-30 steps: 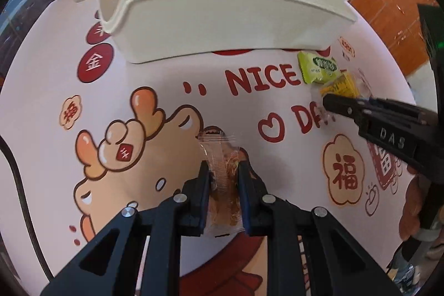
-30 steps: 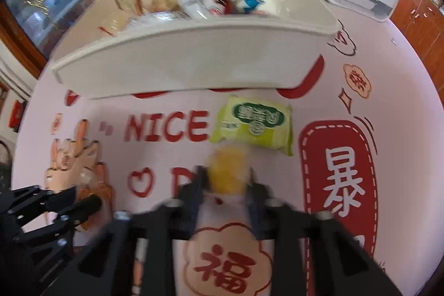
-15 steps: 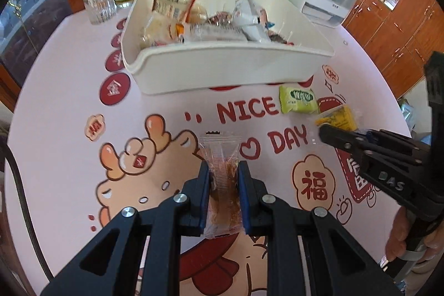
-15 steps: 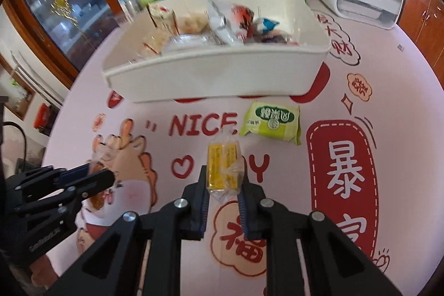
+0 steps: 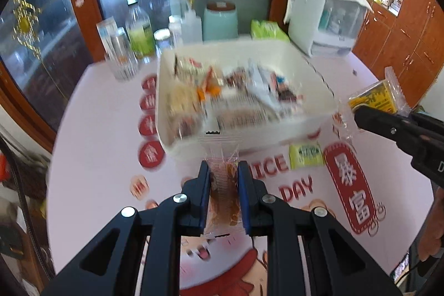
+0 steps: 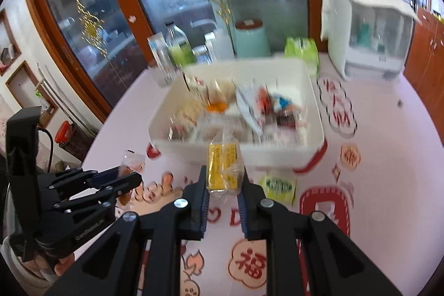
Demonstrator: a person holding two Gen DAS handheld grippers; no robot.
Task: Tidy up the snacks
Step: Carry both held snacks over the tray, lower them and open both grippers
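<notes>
My left gripper (image 5: 223,171) is shut on a clear packet with an orange-brown snack (image 5: 223,185), held in the air in front of the white bin (image 5: 277,129). My right gripper (image 6: 223,179) is shut on a yellow snack in clear wrap (image 6: 222,167), also lifted before the white bin (image 6: 277,154). The bin holds several mixed snack packets. A green snack packet (image 5: 306,156) lies on the pink table mat just in front of the bin, seen again as the green packet (image 6: 277,186) in the right wrist view. Each gripper shows in the other's view: the right gripper (image 5: 360,113) and the left gripper (image 6: 133,178).
Behind the bin stand bottles (image 5: 140,32), a glass (image 5: 122,63), a mint jar (image 5: 220,21) and a green pack (image 6: 302,52). A white appliance (image 5: 327,18) sits at the back right. Wooden cabinets (image 5: 402,46) and a glass door lie beyond the table.
Both grippers have risen with their snacks off the table mat and tilted up toward the bin, so the bin's contents and the room behind now show.
</notes>
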